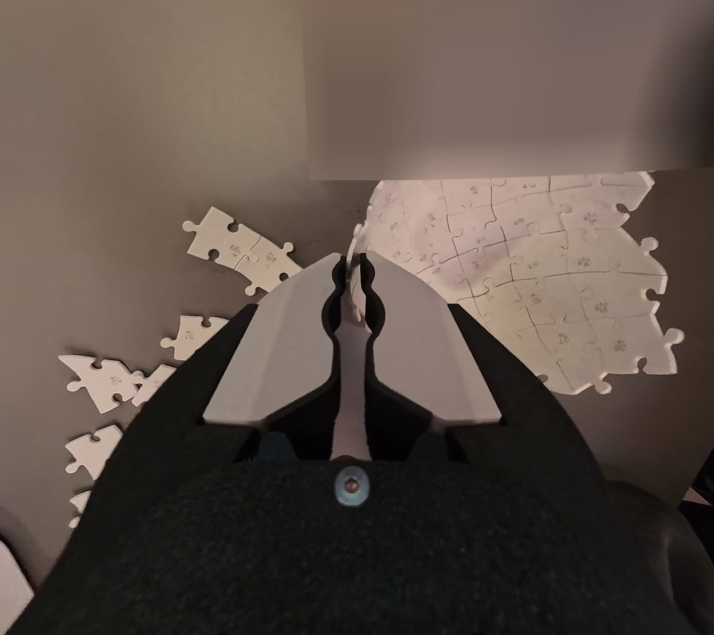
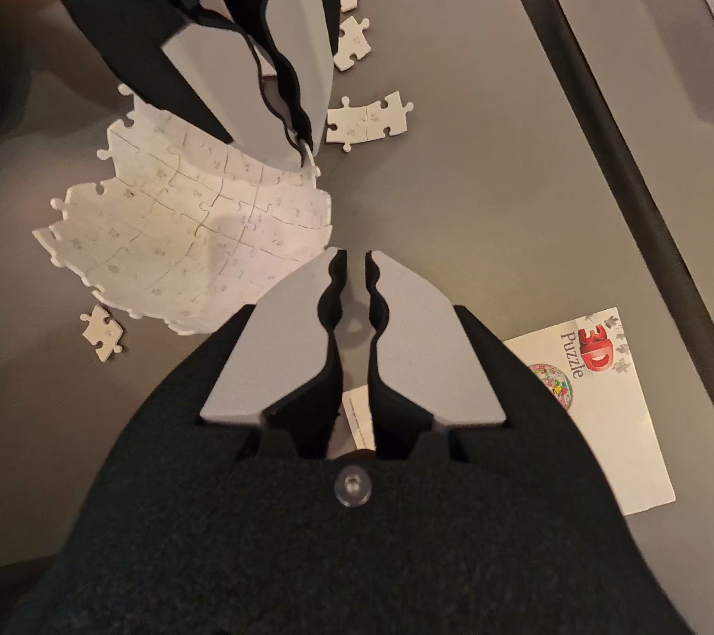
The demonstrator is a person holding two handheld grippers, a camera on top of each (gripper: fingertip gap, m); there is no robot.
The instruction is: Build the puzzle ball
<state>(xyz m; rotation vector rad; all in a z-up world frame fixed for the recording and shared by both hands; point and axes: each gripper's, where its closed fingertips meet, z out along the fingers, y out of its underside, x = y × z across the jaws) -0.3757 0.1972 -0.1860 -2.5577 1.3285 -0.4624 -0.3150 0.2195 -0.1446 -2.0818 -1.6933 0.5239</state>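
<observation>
In the left wrist view, loose puzzle pieces [image 1: 101, 384] lie scattered at the far left on the matte grey table [image 1: 135, 114]: flat white plastic shapes with round tabs and notched sockets, each faintly marked on its face. A little farther right lies a joined pair of pieces [image 1: 247, 253], forming a gently curved strip. At the centre the left gripper [image 1: 352, 261] has its grey wedge-shaped fingers, lined with wavy black pads, pressed nearly together on the thin edge of the partly built puzzle ball [image 1: 541, 280]. That shell spreads to the right as a curved white sheet of interlocked pieces, its concave inner side up, its border ragged with tabs and sockets.

In the right wrist view, a single piece [image 2: 102, 332] lies on the table at the left, just beside the shell's [image 2: 185, 230] lower rim. The bowl-like shell is pinched at its upper right edge by the left gripper [image 2: 303, 143], which reaches in from the top left. At the centre the right gripper [image 2: 356, 257] hovers over bare table [image 2: 483, 211] just beside the shell's right edge, its jaws a narrow gap apart and holding nothing. Above it to the right lie the joined pair [image 2: 369, 120] and more loose pieces [image 2: 351, 43]. At the lower right a glossy printed leaflet [image 2: 602, 435] lies flat, and a dark rounded bar [image 2: 602, 106] runs diagonally along the table's far side.
</observation>
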